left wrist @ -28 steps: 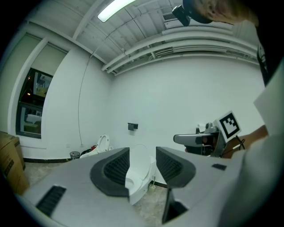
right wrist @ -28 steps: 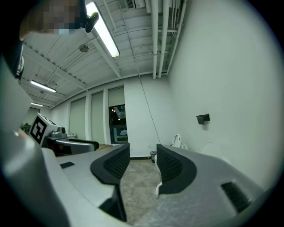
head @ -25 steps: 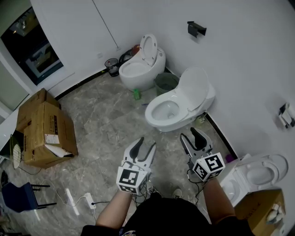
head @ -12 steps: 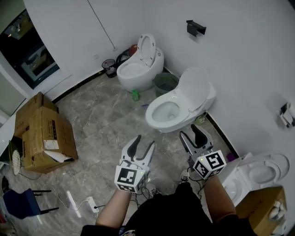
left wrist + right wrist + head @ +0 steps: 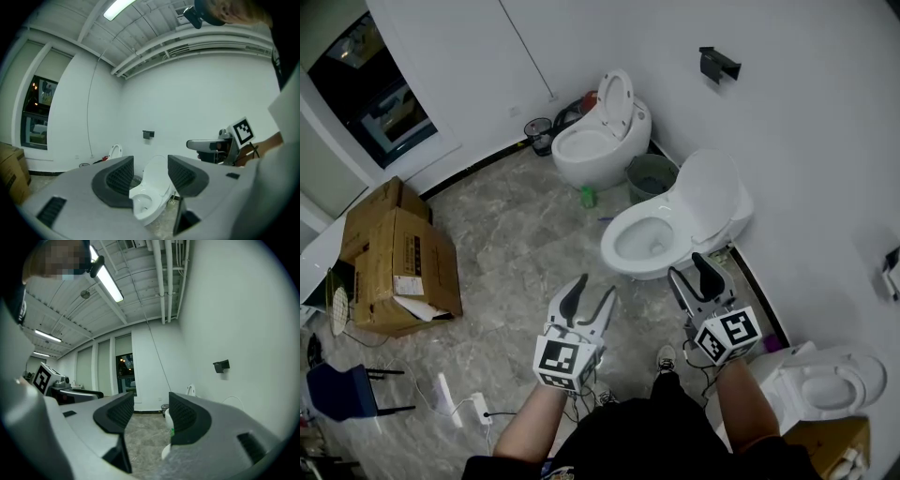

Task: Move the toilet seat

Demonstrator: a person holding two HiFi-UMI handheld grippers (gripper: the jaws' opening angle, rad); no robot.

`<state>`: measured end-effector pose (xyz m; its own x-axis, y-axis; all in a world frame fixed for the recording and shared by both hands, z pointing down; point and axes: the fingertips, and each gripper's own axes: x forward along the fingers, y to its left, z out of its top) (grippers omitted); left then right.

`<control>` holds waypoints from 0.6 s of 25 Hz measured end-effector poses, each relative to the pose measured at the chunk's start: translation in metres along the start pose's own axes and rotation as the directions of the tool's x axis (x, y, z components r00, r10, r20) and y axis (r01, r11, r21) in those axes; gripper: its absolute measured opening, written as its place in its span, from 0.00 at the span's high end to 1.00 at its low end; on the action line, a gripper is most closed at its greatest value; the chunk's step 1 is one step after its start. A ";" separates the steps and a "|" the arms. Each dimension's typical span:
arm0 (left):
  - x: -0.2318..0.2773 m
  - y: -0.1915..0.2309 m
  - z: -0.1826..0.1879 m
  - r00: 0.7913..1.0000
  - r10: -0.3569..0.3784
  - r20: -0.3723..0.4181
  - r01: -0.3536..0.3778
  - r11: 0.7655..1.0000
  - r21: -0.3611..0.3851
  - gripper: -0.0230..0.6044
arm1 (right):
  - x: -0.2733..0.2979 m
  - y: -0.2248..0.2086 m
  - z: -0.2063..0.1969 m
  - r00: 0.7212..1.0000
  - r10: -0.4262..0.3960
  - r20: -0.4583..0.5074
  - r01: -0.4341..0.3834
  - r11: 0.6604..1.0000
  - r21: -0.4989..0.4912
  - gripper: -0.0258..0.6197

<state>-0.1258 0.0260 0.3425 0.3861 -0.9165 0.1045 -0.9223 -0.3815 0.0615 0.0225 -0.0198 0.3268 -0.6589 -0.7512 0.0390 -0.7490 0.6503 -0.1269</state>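
A white toilet [image 5: 649, 242] stands against the right wall with its seat and lid [image 5: 710, 194] raised against the tank. Both grippers hover in front of it, held level, apart from it. My left gripper [image 5: 593, 289] is open with nothing between its fingers; its jaws have just been opening. My right gripper [image 5: 689, 267], nearer the bowl's front, is open and empty too, jaws also just opening. In the left gripper view the toilet [image 5: 146, 206] shows between the jaws of the left gripper [image 5: 150, 173], with the right gripper [image 5: 206, 145] to the right. The right gripper [image 5: 151, 416] faces the floor.
A second toilet [image 5: 592, 145] with its lid up stands in the far corner; a third toilet [image 5: 820, 384] is at lower right. A green bin [image 5: 652, 174] and green bottle [image 5: 589, 197] sit between toilets. Cardboard boxes [image 5: 394, 262], a power strip [image 5: 446, 399] and blue chair [image 5: 337, 394] lie left.
Both grippers have moved forward towards the middle toilet, which now sits closer to them in the head view. Their jaws stand slightly wider.
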 end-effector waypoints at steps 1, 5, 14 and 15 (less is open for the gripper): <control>0.010 -0.004 0.002 1.000 0.012 -0.006 -0.012 1.000 -0.002 0.63 | 0.003 -0.012 0.001 1.000 0.012 0.002 -0.012 1.000 0.005 0.59; 0.055 -0.021 0.008 0.998 0.067 -0.017 -0.067 0.998 -0.009 0.63 | 0.013 -0.064 0.005 0.998 0.061 0.004 -0.061 0.998 0.012 0.59; 0.128 -0.066 0.005 0.991 0.134 0.005 -0.134 0.991 0.022 0.63 | 0.019 -0.151 0.008 0.990 0.141 0.001 -0.141 0.989 0.036 0.59; 0.133 -0.070 0.005 0.991 0.136 0.004 -0.136 0.990 0.022 0.63 | 0.019 -0.156 0.010 0.989 0.145 0.003 -0.146 0.989 0.036 0.59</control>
<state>-0.0098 -0.0692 0.3474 0.2568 -0.9604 0.1082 -0.9665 -0.2556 0.0251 0.1276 -0.1371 0.3375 -0.7606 -0.6490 0.0169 -0.6421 0.7483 -0.1664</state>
